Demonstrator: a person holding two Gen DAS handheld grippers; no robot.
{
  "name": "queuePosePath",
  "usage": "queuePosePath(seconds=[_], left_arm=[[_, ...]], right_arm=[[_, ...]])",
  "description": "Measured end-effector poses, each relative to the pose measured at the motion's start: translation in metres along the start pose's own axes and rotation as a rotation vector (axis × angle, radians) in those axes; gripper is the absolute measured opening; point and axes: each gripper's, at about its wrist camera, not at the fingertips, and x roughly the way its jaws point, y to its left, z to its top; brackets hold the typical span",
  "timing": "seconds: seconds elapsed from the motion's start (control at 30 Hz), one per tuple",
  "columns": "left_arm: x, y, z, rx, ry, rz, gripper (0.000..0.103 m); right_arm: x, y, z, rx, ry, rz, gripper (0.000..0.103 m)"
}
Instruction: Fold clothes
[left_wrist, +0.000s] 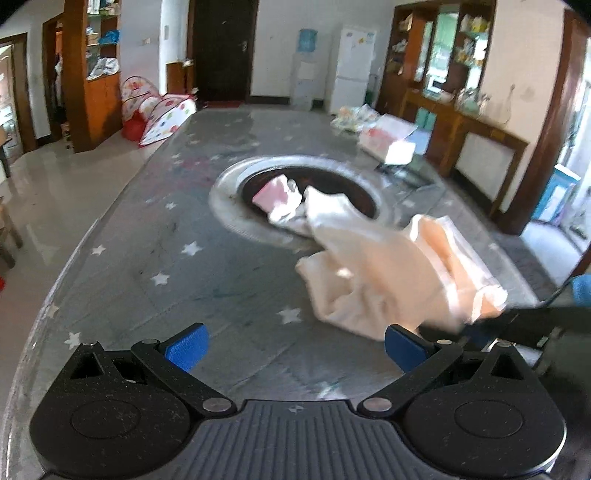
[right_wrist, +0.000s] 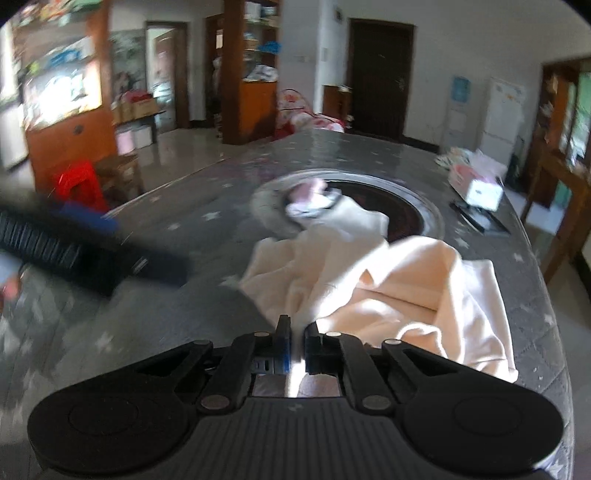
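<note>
Closest to where I stand, two hand-held grippers hover over the near end of a long grey table (left_wrist: 155, 236) covered in a cloth printed with white stars. The left gripper (left_wrist: 293, 349) has its blue-padded fingers spread wide with nothing between them, low over bare cloth just left of the garment, seemingly poised to take another edge. The right gripper (right_wrist: 298, 338) has its fingers drawn nearly together on a pinch of a cream-coloured garment (right_wrist: 399, 280), lifting that near edge off the table; this is likely so the fabric can be pulled out or turned over itself. The garment lies crumpled rather than flat, bunched in soft ridges on the right half of the table, its far end trailing over the rim of a round metal-ringed well (left_wrist: 236, 184) sunk into the table's middle. Inside that well sits a small pink and white cloth (left_wrist: 275, 194). Whether the cream piece is being opened out or gathered into a fold cannot be settled from here. Farther back on the right edge rests a tissue box (left_wrist: 391, 146), and beyond it a white fridge (left_wrist: 352, 70) against the wall.
</note>
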Motion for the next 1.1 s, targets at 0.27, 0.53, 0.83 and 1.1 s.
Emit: queuePosePath(seconds=[0.27,0.53,0.83,1.1], left_arm=[[-0.002,-0.024,0.000,0.039,0.028,-0.103,0.103],[0.017,-0.031,-0.019,0.067,0.125,-0.121,0.093],[0.017,-0.014,-0.046,0.104,0.170,-0.116,0.046],[0.000,0.003,-0.059,0.080,0.145,-0.152,0.020]], right_arm=[[-0.022,0.050,-0.024,-0.124,-0.006,0.049,0.005],[-0.046,0.090,-0.040,-0.206,-0.003,0.149,0.005],[-0.065,0.111,-0.043,-0.211,0.003,0.221,0.007],[-0.100,0.096,-0.054,-0.152,-0.001,0.244,0.020]])
